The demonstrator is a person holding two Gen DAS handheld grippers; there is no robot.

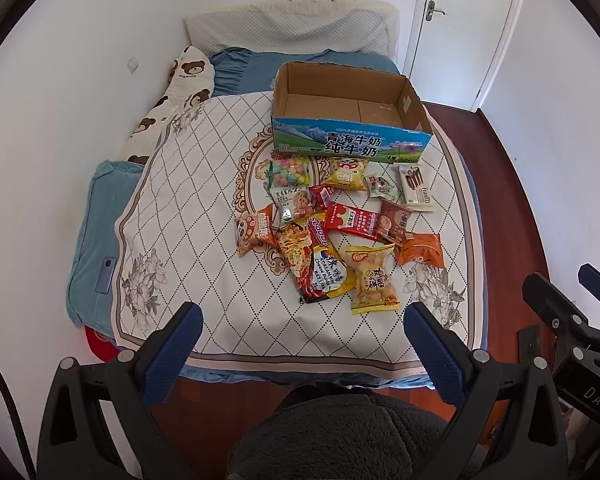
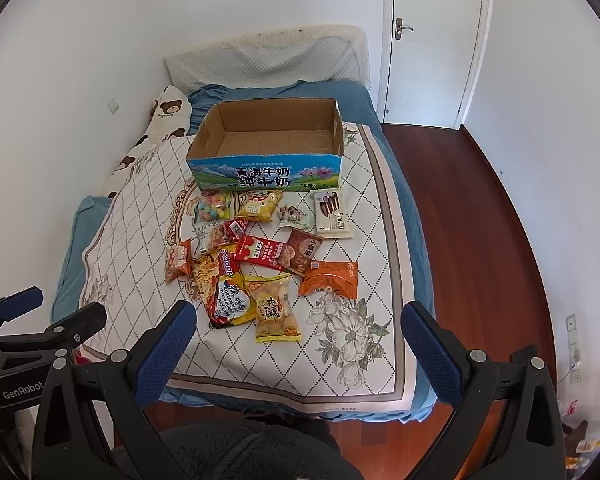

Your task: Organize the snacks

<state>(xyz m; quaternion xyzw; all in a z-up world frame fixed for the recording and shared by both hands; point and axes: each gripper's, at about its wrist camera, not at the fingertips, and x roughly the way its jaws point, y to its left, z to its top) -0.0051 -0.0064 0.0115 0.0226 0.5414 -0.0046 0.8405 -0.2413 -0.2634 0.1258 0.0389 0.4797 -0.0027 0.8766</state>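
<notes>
Several snack packets (image 1: 332, 228) (image 2: 260, 256) lie in a loose pile on the patterned bed cover. Behind them stands an open, empty cardboard milk box (image 1: 348, 140) (image 2: 268, 172). Nearest me is a yellow biscuit packet (image 1: 370, 280) (image 2: 274, 310), with an orange packet (image 1: 420, 250) (image 2: 330, 278) to its right. My left gripper (image 1: 304, 316) is open and empty, held above the foot of the bed. My right gripper (image 2: 300, 314) is open and empty beside it, also short of the pile. Each shows at the edge of the other's view (image 1: 596, 284) (image 2: 40, 308).
The bed (image 1: 204, 208) sits against the left wall, with a bear pillow (image 1: 188, 76) and blue bedding at the head. A phone (image 1: 106, 276) lies on the blue cushion at left. Wooden floor (image 2: 480, 220) and a white door (image 2: 432, 40) are at right.
</notes>
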